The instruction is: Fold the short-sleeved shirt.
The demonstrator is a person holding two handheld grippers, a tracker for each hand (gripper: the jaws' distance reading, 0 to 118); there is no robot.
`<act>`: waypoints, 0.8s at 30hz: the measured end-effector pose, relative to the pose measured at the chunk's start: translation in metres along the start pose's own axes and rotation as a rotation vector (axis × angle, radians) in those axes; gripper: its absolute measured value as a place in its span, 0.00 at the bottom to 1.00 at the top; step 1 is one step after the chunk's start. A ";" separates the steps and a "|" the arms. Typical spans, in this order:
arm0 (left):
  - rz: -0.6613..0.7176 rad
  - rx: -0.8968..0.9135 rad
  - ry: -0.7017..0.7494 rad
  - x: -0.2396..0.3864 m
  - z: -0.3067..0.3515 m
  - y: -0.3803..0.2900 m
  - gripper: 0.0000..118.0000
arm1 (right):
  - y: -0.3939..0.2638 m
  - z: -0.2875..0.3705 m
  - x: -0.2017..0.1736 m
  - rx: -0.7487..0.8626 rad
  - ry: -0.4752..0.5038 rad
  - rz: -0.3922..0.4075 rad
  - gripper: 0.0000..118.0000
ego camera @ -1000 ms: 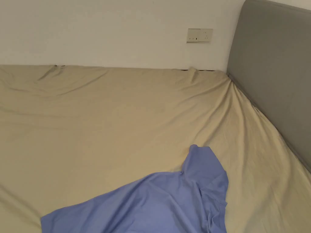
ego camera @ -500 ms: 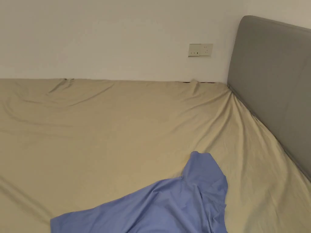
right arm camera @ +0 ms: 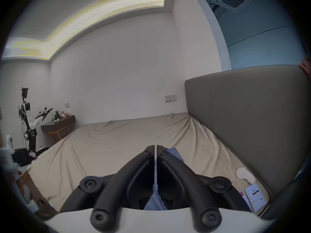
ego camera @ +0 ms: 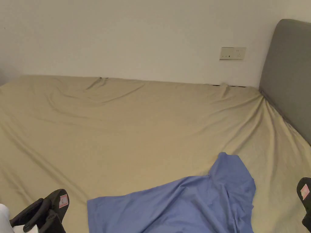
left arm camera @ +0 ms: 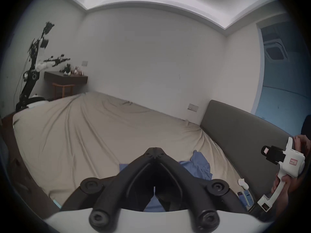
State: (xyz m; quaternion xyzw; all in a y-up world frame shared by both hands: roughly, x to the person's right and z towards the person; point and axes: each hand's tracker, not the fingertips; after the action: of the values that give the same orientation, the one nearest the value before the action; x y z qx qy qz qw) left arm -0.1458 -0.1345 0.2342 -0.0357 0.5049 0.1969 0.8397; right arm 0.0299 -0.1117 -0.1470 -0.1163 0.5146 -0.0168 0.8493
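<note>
A blue short-sleeved shirt (ego camera: pixel 188 203) lies rumpled on the tan bed sheet (ego camera: pixel 136 127), near the front edge, with one sleeve pointing toward the headboard. My left gripper (ego camera: pixel 57 201) hovers at the lower left, apart from the shirt's hem. Its jaws are shut with nothing between them in the left gripper view (left arm camera: pixel 155 150), and the shirt (left arm camera: pixel 200 167) lies beyond them. My right gripper (ego camera: pixel 304 191) sits at the right edge, clear of the sleeve. In its own view (right arm camera: pixel 155 146) the jaws stand together, empty, above the shirt (right arm camera: pixel 173 154).
A grey headboard (ego camera: pixel 288 75) bounds the bed on the right, and a white wall with a socket (ego camera: pixel 232 53) runs behind. Two phones (right arm camera: pixel 255 196) and a white cloth item (right arm camera: pixel 244 174) lie by the headboard. A robot stand (left arm camera: pixel 33 65) and dark shelf (left arm camera: pixel 65 79) are past the bed's far end.
The head camera has swung left, shifting the whole picture right. Both grippers have come into the head view at the lower corners. The shirt lies as before.
</note>
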 end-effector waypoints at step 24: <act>0.175 -0.839 0.294 -0.117 -0.355 -0.118 0.91 | -0.024 -0.106 0.009 -0.207 -0.091 0.017 0.04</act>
State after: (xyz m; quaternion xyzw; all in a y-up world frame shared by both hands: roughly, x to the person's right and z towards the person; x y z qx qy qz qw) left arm -0.4466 -0.3696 0.1451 -0.3579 0.4965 0.4474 0.6521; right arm -0.0565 -0.1554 -0.1966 -0.1998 0.4755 0.0492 0.8553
